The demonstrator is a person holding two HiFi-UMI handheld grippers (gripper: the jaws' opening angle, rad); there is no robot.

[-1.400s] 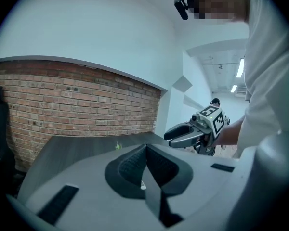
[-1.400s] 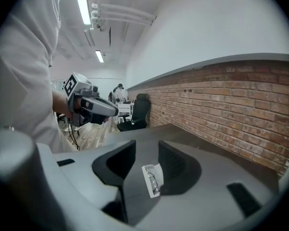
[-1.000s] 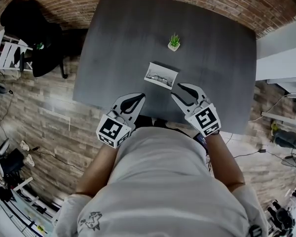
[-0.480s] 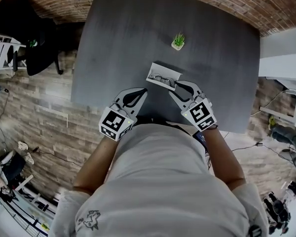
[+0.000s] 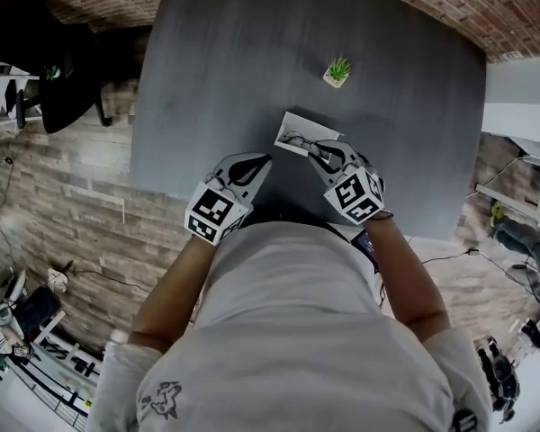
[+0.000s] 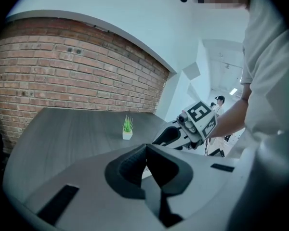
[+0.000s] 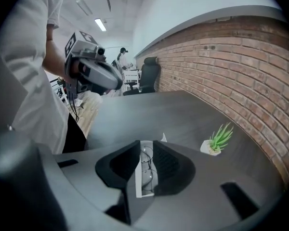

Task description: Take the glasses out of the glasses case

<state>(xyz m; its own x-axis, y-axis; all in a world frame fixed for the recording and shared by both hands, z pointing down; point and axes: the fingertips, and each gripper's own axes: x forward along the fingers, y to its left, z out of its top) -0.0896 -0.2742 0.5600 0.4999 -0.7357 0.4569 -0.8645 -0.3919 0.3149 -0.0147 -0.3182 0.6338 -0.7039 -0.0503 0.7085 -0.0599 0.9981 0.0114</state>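
Both have sunk toward the worktop [image 5: 252,61] since a second ago. The right hand-held gripper [image 5: 319,152] – jaws just closing, a narrow gap left – reaches the open glasses case [image 5: 293,131], with the glasses [image 7: 147,165] inside showing between its jaws. The left hand-held gripper [image 5: 260,159] is near the case, jaws together.

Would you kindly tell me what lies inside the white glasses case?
Thin dark-framed glasses lie in the open case. The jaws of the right gripper have just been closing with the case between them, and they hide its edges and part of the frame.

Case [image 5: 296,131] part-hidden by R gripper [image 5: 318,151].
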